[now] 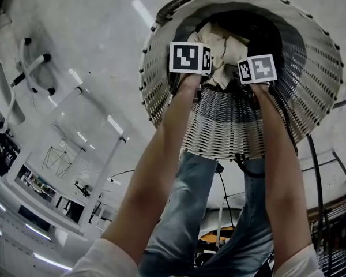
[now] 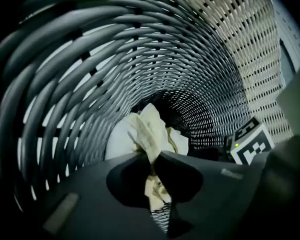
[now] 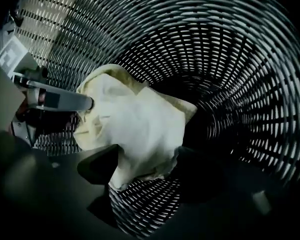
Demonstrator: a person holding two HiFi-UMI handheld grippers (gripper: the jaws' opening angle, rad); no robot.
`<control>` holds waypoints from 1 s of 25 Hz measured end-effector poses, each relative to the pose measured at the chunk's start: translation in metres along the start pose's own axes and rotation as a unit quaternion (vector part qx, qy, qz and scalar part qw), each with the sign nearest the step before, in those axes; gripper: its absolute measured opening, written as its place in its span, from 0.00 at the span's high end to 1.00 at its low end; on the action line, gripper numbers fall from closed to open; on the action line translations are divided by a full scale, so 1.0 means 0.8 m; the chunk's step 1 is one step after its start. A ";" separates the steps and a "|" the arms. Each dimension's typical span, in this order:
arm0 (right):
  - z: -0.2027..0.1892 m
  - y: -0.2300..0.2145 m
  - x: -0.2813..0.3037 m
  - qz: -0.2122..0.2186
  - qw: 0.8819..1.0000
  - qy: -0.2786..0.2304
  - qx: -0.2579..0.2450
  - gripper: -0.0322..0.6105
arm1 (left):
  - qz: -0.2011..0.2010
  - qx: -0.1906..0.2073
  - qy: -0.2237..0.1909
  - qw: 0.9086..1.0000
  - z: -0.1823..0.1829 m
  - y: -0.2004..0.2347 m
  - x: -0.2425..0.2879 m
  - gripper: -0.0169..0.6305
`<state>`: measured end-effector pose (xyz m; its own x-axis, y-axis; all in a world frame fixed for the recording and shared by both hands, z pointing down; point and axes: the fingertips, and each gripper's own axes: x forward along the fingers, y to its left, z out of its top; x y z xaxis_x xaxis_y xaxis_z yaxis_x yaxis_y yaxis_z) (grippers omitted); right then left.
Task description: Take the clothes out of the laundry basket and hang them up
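Only in the head view are the pale floor [image 1: 104, 33], a white tube frame [image 1: 106, 154] and the person's forearms seen outside the wicker basket [image 1: 161, 91]. In both gripper views the sight is closed in by the basket wall. A cream garment [image 1: 219, 51] is bunched deep inside. A fold of it is pinched in the closed left gripper [image 2: 154, 171]. The right gripper [image 3: 147, 164] is held partly open, with the garment's lower edge between its jaws.
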<state>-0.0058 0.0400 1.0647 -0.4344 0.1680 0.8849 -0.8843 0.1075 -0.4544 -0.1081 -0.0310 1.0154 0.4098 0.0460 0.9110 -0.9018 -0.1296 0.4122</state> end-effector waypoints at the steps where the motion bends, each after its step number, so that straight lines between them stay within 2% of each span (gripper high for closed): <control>1: -0.001 0.001 0.004 0.003 1.000 0.000 0.002 0.32 | -0.001 0.003 0.002 1.000 -0.002 -0.001 -0.002 0.92; 3: 0.000 0.004 0.010 0.010 1.000 0.002 0.002 0.33 | -0.005 0.008 0.006 1.000 -0.004 -0.004 -0.005 0.92; 8: 0.010 0.017 0.018 0.007 1.000 0.011 -0.025 0.72 | -0.013 0.019 0.023 0.999 -0.001 -0.006 -0.003 0.92; 9: 0.009 0.019 0.018 0.004 0.999 0.012 -0.029 0.79 | -0.013 0.020 0.025 0.999 -0.002 -0.005 -0.002 0.92; 10: 0.009 0.020 0.018 0.001 0.999 0.013 -0.031 0.82 | -0.013 0.021 0.027 0.999 -0.003 -0.005 -0.002 0.92; 14: 0.008 0.017 0.006 -0.005 1.000 0.010 -0.027 0.84 | -0.018 0.023 0.033 0.999 -0.003 -0.011 -0.007 0.92; 18: 0.005 0.017 -0.004 -0.004 1.000 0.007 -0.015 0.85 | -0.022 0.043 0.041 0.998 -0.006 -0.018 -0.011 0.92; 21: 0.004 0.021 -0.018 -0.009 1.000 0.005 -0.020 0.85 | -0.024 0.061 0.049 0.997 -0.010 -0.025 -0.021 0.92; 25: -0.001 0.025 -0.033 -0.015 0.999 0.003 -0.029 0.85 | -0.028 0.061 0.049 0.997 -0.011 -0.031 -0.030 0.92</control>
<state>-0.0118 0.0383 1.0322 -0.4071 0.1702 0.8974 -0.8850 0.1693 -0.4336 -0.0970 -0.0199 0.9838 0.4385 0.1527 0.8857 -0.8522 -0.2426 0.4637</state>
